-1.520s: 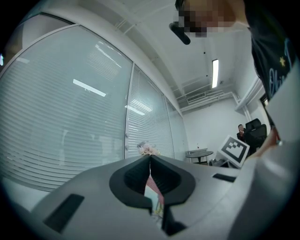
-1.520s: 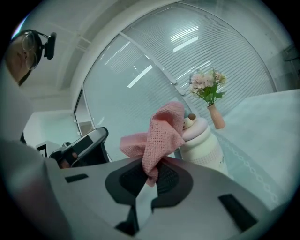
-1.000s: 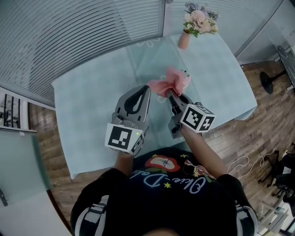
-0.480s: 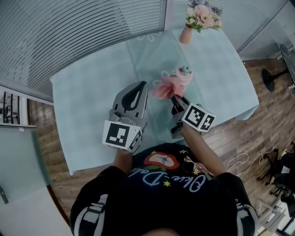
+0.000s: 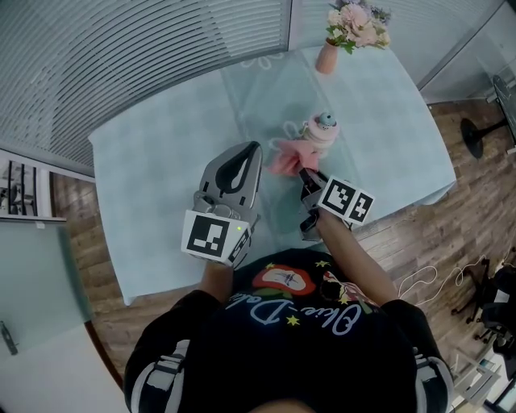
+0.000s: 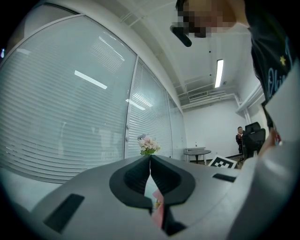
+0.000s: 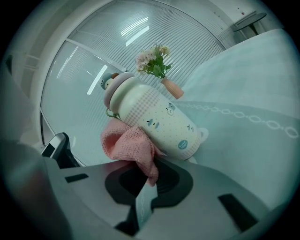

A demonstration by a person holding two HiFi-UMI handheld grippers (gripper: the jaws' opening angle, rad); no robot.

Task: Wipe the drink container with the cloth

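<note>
Drink container stands upright on the bench, at about 2 o'clock from the bench's middle in the head view, a cream bottle with small printed figures, a pink lid and a little figure on top. The right gripper comes at it from 7 o'clock, its jaws pinching a bunched pink cloth that lies against the bottle's side below the lid. The left gripper hovers at 9 o'clock of the bottle, well apart from it, jaws pressed together on nothing. The bottle looks hard, smooth and probably slippery, and nothing steadies it, so a sideways rub could likely push or tip it; the plain wall of the body, opposite the cloth, seems the best place for a steadying hold, not the lid with its small ring. The cloth is soft, open-weave and limp, so it will fold round the curve but can slide out of a light pinch. The bench wears a pale teal covering with a chain pattern, which may wrinkle or drag under a pushed bottle. At 12 o'clock, near the far edge, a pink vase holds flowers. Glass walls with blinds curve round the far side, and wooden floor shows at 3 o'clock
</note>
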